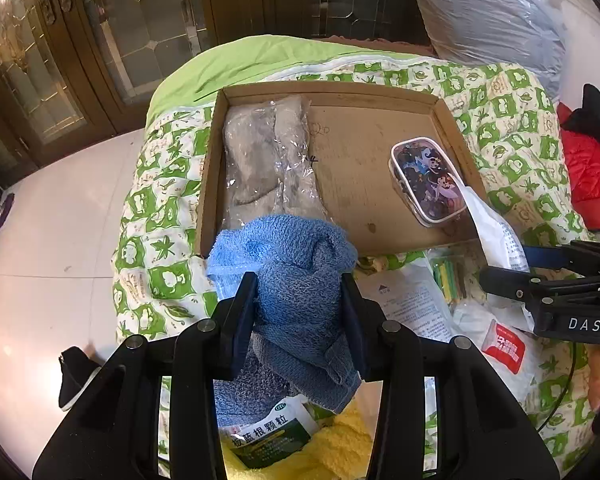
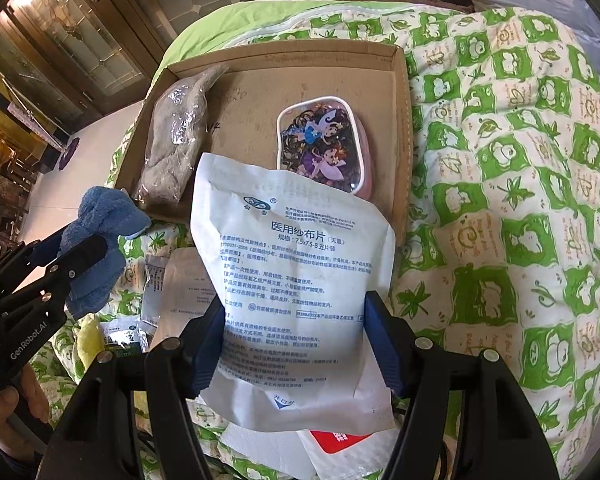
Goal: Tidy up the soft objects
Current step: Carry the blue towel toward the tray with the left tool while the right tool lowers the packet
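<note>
My left gripper (image 1: 300, 292) is shut on a blue towel (image 1: 296, 276), held above the near edge of a shallow cardboard tray (image 1: 340, 88); it also shows in the right wrist view (image 2: 96, 236). My right gripper (image 2: 294, 320) is shut on a white gauze packet (image 2: 296, 280), held over the tray's (image 2: 284, 50) near right corner; the packet shows in the left wrist view (image 1: 492, 232). In the tray lie a plastic-wrapped grey cloth (image 1: 268, 160) on the left and a cartoon-printed pouch (image 1: 430, 180) on the right.
The tray sits on a green-and-white quilt (image 2: 500, 160). Near me lie paper packets (image 1: 416, 304), a red-and-white sachet (image 1: 504, 346), a green medicine bag (image 1: 268, 436) and a yellow towel (image 1: 340, 448). A red jacket (image 1: 588, 176) lies to the right. White floor lies to the left.
</note>
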